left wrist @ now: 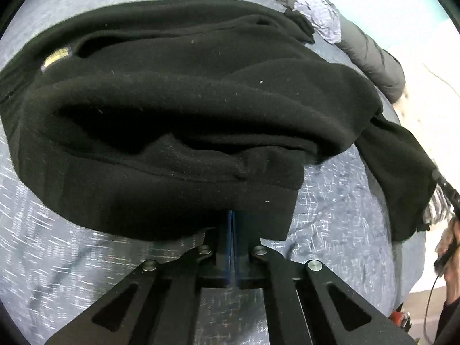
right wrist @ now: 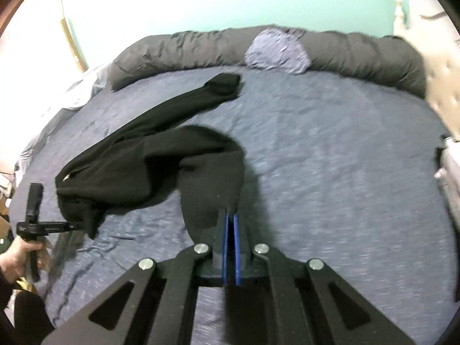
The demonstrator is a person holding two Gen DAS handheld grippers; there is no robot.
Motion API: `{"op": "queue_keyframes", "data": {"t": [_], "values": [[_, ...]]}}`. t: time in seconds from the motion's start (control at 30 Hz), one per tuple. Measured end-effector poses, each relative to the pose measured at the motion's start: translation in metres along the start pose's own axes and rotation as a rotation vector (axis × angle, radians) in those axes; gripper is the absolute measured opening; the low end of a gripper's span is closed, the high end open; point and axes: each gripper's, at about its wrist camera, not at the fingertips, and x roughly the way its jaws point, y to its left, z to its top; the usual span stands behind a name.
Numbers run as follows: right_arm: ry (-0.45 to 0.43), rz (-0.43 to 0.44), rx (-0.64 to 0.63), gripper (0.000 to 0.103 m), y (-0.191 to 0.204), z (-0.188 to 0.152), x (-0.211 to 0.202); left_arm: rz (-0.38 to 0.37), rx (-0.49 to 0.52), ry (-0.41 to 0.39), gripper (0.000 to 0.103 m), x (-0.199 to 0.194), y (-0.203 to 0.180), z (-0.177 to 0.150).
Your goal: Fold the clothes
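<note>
A black fleece top [left wrist: 184,109] hangs bunched above a blue-grey bed sheet [left wrist: 330,210]. My left gripper [left wrist: 233,215] is shut on its lower hem, the blue pads pressed together with the cloth draped over the tips. In the right wrist view the same black top [right wrist: 149,155] stretches across the bed, one sleeve [right wrist: 218,86] trailing toward the far side. My right gripper [right wrist: 231,215] is shut on another edge of it. The left gripper [right wrist: 72,225] shows at the left, held by a hand [right wrist: 14,254]. The right gripper [left wrist: 448,192] appears at the right edge of the left wrist view.
A rolled dark grey duvet [right wrist: 359,54] lies along the far side of the bed with a crumpled light blue cloth [right wrist: 276,50] on it. A pale green wall [right wrist: 230,3] stands behind. The bed sheet [right wrist: 330,158] is bare to the right of the top.
</note>
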Motion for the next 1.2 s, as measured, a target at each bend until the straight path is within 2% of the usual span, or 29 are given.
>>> {"op": "queue_keyframes", "data": {"t": [0.3,0.47,0.67,0.8,0.97,1.03,1.07,1.1,1.17,1.2], "values": [[-0.027,-0.123,0.013,0.003,-0.053,-0.001,-0.047,0.010,0.027,-0.055,0.000,-0.048,0.007,0.009],[-0.027,-0.136,0.008,0.003,-0.063,-0.014,-0.061,-0.001,0.008,-0.070,0.000,-0.079,0.027,0.007],[-0.029,-0.121,0.034,0.003,-0.081,-0.030,-0.074,0.022,-0.045,-0.105,0.000,-0.120,0.068,0.005],[-0.007,-0.108,0.040,0.003,-0.081,-0.042,-0.067,-0.033,-0.090,-0.091,0.000,-0.116,0.072,-0.004],[0.011,-0.098,0.042,0.003,-0.078,-0.048,-0.061,-0.090,-0.100,-0.050,0.002,-0.080,0.044,-0.011],[0.016,-0.094,0.042,0.003,-0.078,-0.049,-0.060,-0.095,-0.097,-0.032,0.017,-0.065,0.031,-0.013],[0.017,-0.091,0.042,0.003,-0.080,-0.050,-0.060,-0.098,-0.105,-0.025,0.038,-0.059,0.027,-0.015],[0.019,-0.089,0.042,0.003,-0.081,-0.050,-0.060,-0.115,-0.125,-0.021,0.046,-0.054,0.024,-0.016],[0.020,-0.081,0.047,0.003,-0.084,-0.050,-0.059,-0.159,-0.173,-0.017,0.047,-0.042,0.021,-0.020],[0.019,-0.077,0.051,0.003,-0.085,-0.051,-0.059,-0.170,-0.192,-0.021,0.050,-0.037,0.019,-0.022]]}}
